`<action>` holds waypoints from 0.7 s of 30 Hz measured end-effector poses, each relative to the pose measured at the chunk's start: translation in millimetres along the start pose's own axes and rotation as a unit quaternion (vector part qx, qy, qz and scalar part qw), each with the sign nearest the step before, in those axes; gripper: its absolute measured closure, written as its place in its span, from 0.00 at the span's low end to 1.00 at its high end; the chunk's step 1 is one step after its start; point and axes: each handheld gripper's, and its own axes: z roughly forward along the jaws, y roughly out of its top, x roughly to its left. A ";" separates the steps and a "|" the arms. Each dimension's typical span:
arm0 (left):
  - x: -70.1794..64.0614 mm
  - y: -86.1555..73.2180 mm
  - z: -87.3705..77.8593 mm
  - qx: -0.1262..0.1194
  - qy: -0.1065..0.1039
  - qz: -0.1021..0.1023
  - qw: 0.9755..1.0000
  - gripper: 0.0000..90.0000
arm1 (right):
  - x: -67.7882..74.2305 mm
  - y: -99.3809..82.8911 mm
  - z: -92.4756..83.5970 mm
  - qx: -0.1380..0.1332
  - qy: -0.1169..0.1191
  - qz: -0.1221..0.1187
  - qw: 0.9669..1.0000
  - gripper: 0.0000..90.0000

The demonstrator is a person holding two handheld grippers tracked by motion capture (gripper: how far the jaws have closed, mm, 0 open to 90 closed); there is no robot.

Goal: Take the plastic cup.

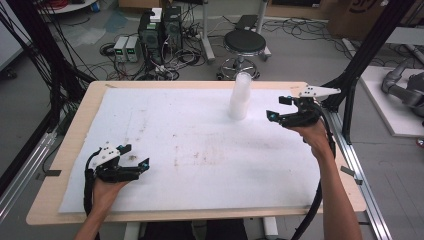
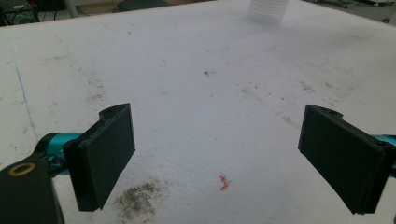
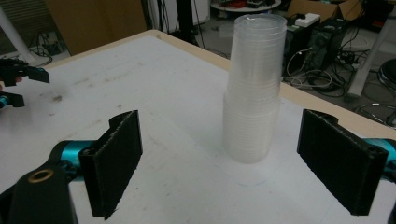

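A tall stack of clear plastic cups (image 1: 240,97) stands upright on the white foam sheet (image 1: 200,165) near the table's far edge. My right gripper (image 1: 276,108) hovers just right of the stack, above the sheet, open with nothing between its jaws. In the right gripper view the cups (image 3: 254,93) stand a short way beyond the open jaws (image 3: 224,149), apart from both pads. My left gripper (image 1: 136,156) rests low at the near left, open and empty. In the left gripper view its jaws (image 2: 217,158) frame bare stained foam, with the cups (image 2: 267,10) far off.
The foam covers a wooden table (image 1: 75,130). A black frame post (image 1: 350,95) rises at the right edge, close behind my right hand. On the floor beyond are a black stool (image 1: 244,42), computer cases (image 1: 160,30) and tangled cables.
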 end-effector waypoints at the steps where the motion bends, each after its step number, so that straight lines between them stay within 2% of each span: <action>1: 0.0 0.0 0.0 0.000 0.000 0.000 1.000 0.12 | 0.0 0.0 0.0 0.000 0.000 0.000 1.000 0.15; 4: -0.2 0.1 0.1 0.001 0.001 0.000 1.000 0.12 | -13.1 13.3 7.7 0.023 0.003 -0.008 1.000 0.15; 10: -0.6 0.2 0.5 0.003 0.000 0.003 1.000 0.12 | -27.5 27.3 21.4 0.032 0.004 -0.015 0.999 0.15; 17: -0.8 0.3 0.6 0.004 0.001 0.003 1.000 0.12 | -43.0 36.8 38.7 0.035 0.011 -0.021 0.999 0.15; 21: -1.4 0.3 0.9 0.005 0.002 0.006 1.000 0.12 | -50.3 40.0 45.5 0.014 0.018 -0.021 1.000 0.15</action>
